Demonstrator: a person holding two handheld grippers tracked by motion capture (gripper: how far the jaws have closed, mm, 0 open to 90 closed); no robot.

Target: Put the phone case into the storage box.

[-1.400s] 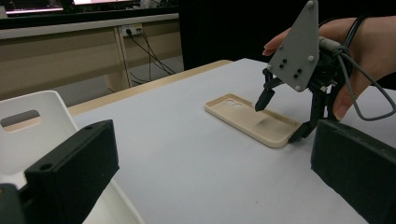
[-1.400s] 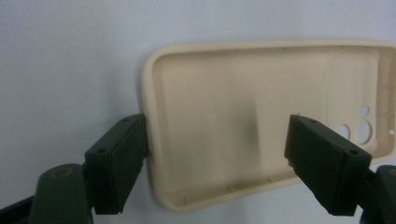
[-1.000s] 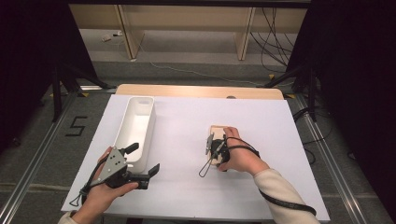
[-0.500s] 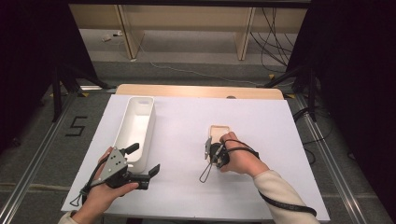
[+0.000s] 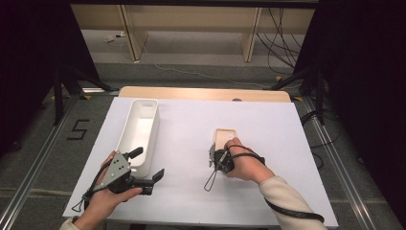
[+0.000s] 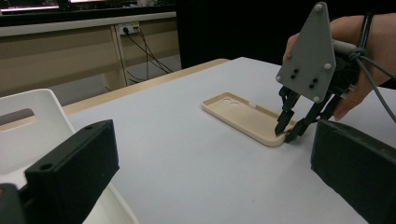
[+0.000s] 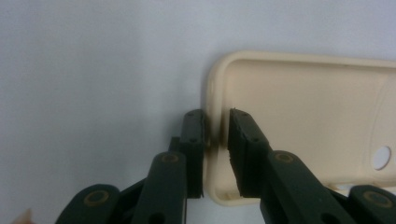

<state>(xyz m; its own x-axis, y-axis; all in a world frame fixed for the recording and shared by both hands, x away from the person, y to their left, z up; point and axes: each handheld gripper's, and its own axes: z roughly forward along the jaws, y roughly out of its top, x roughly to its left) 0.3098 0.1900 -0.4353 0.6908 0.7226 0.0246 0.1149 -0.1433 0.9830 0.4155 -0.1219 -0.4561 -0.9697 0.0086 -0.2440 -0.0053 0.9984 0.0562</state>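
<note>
Here the right gripper (image 5: 214, 154) points down at the near end of a beige phone case (image 5: 224, 139) that lies flat, open side up, on the white table (image 5: 268, 124), right of the middle. In the right gripper view its two black jaws straddle the case's end wall (image 7: 214, 140), one outside and one inside the shell; they have just been closing, and only a sliver of gap shows between the inner pad and the wall, so whether the grip is already tight I cannot tell for sure, though the outer pad sits against the rim. The left gripper view shows the same thing from the side: the jaw tips reach down onto the case's near edge (image 6: 275, 135), under the grey three-cornered plate (image 6: 310, 51).

The left gripper (image 5: 148, 165) hovers near the table's front left, jaws spread wide and holding nothing, just beside the near end of a long white bin (image 5: 139, 132). The bin stands well apart from the case.
</note>
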